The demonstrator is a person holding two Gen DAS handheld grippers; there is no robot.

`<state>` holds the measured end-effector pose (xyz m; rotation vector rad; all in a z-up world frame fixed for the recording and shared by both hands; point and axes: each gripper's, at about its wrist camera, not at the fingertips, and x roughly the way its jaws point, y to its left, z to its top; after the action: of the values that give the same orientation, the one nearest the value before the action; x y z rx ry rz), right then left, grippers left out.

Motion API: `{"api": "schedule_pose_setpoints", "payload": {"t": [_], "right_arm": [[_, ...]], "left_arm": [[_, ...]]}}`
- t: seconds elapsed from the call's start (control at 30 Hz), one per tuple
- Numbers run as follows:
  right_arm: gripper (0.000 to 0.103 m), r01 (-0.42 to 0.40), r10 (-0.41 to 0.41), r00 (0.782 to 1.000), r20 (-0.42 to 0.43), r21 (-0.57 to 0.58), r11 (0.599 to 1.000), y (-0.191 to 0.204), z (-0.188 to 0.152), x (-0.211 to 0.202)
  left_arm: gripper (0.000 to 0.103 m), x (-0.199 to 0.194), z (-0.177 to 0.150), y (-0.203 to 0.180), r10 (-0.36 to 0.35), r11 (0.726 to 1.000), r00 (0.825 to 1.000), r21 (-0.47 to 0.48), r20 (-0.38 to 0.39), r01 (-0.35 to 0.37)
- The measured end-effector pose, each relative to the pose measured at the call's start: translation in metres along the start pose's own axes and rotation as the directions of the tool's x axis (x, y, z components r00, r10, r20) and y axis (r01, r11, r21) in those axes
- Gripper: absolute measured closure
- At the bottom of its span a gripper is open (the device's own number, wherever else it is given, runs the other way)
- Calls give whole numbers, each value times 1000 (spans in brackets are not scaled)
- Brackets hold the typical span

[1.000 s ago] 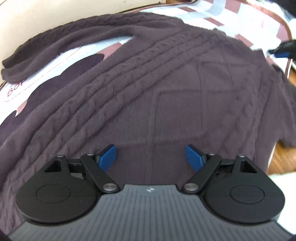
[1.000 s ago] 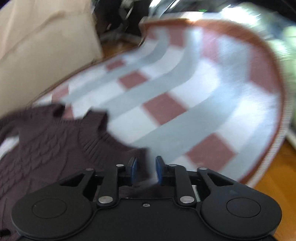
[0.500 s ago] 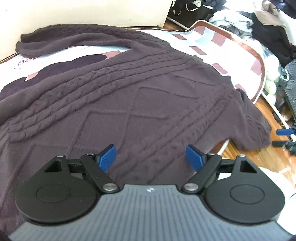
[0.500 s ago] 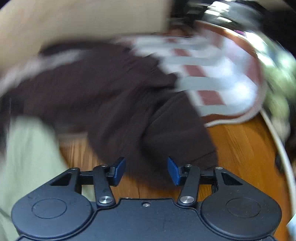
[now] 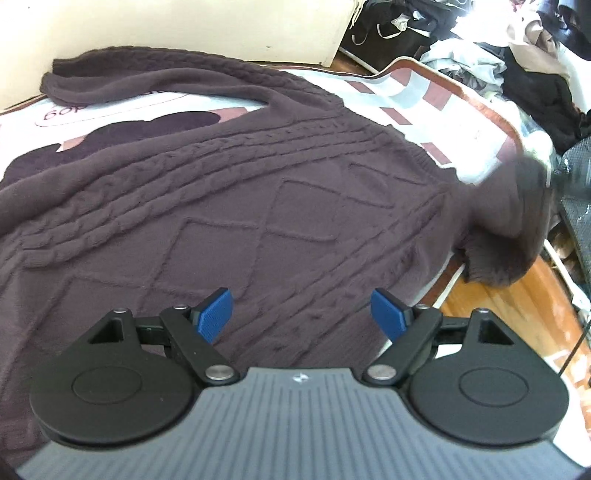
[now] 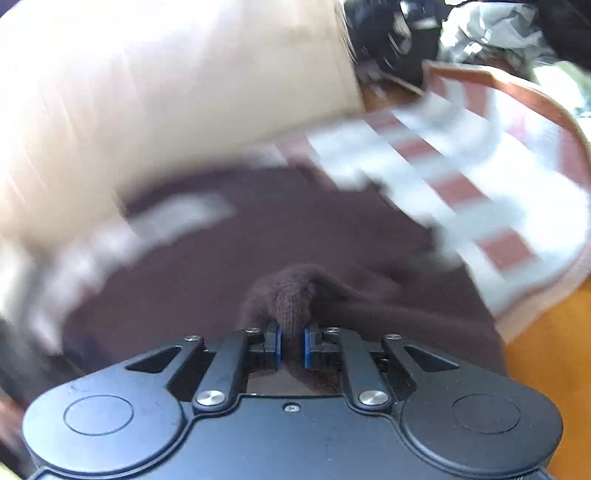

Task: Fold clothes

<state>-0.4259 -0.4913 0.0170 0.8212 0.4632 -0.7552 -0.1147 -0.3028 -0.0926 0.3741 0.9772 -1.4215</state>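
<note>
A dark brown cable-knit sweater (image 5: 229,192) lies spread flat over a bed cover (image 5: 424,107) patterned with white, grey and reddish-brown blocks and edged with a brown border. One sleeve (image 5: 147,77) stretches out toward the cream wall (image 5: 166,26) at the far side. The other sleeve (image 5: 509,221) is at the right edge of the cover, lifted and bunched, its ribbed cuff hanging over the wooden floor (image 5: 517,306).

The left tongs (image 5: 302,314) hover above the sweater's body with their blue pads (image 5: 216,315) set wide apart; nothing is between them and they touch no fabric.

The right tongs (image 6: 291,349) have just been closing and now pinch a thick fold of the sweater (image 6: 295,295) between their blue pads, the knit bulging up out of the narrow gap. The right wrist view is heavily blurred, so the rest of the garment shows only as a dark brown mass beneath the tongs, with the patterned cover (image 6: 480,192) to the right and the floor (image 6: 546,350) at the lower right corner.

Beyond the bed, in the left wrist view, a heap of other clothes (image 5: 498,55) in black, grey and beige is piled up in the far right corner.
</note>
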Motion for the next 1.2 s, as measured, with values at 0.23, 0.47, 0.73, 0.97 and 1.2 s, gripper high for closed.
{"api": "schedule_pose_setpoints", "payload": {"t": [0.23,0.47,0.73,0.97,1.2], "right_arm": [[74,112,-108,993,-44,113,987,-4,54,83],[56,151,-147,987,-59,59,987,-26,20,70],[25,361,-443,896,-19,-547,755,13,-60,47],[91,490,-608,789,-88,-506,709,-27,-55,89],[91,-51,46,976,-213,-20,998,19,-2,14]], "left_arm": [[21,6,3,-20,-9,1000,1000,15,-9,9],[21,9,-8,0,14,1000,999,-15,-44,-15],[44,24,7,-13,-22,999,999,32,-37,23],[44,13,-3,-14,-32,999,999,37,-1,32],[44,-20,3,-10,-84,996,990,-13,116,86]]}}
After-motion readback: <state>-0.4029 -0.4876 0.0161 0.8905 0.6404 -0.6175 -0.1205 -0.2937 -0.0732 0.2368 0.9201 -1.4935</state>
